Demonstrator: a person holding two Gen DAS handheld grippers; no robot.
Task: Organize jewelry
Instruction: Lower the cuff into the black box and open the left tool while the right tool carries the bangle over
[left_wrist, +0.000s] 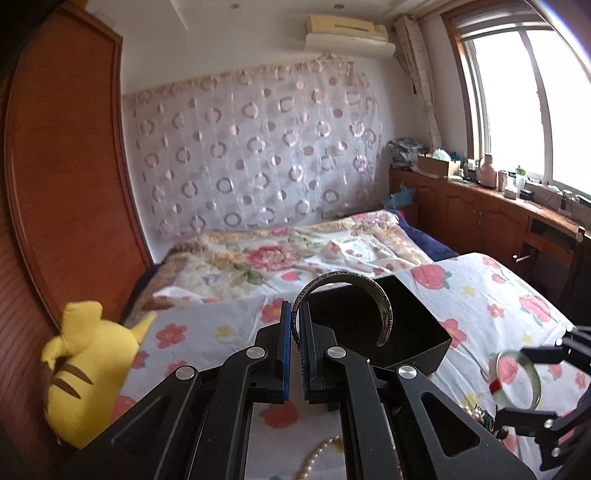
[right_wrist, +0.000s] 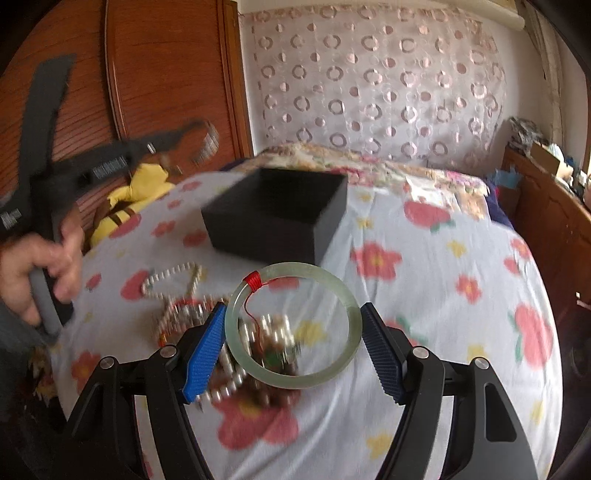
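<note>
Floral bedding (right_wrist: 424, 295) is soft and uneven under your black box (right_wrist: 280, 214), so a bangle dropped from height could bounce off the rim or tip it. Your left claw (left_wrist: 295, 350), clenched on the silver cuff (left_wrist: 343, 295) by one thin edge, points gently down before the box; a twist could slip it. Your right claw (right_wrist: 293, 332) angles more steeply, jaws spanning the jade bangle (right_wrist: 291, 325) above the tangled pearls (right_wrist: 173, 280).

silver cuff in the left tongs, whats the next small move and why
Probably carry the silver cuff forward over the open black box and then let go. The left tongs are shut on the cuff's band and it is already lifted off the bed, with the box just beyond it. The right tongs hold a jade bangle at its sides, so that can follow.
</note>
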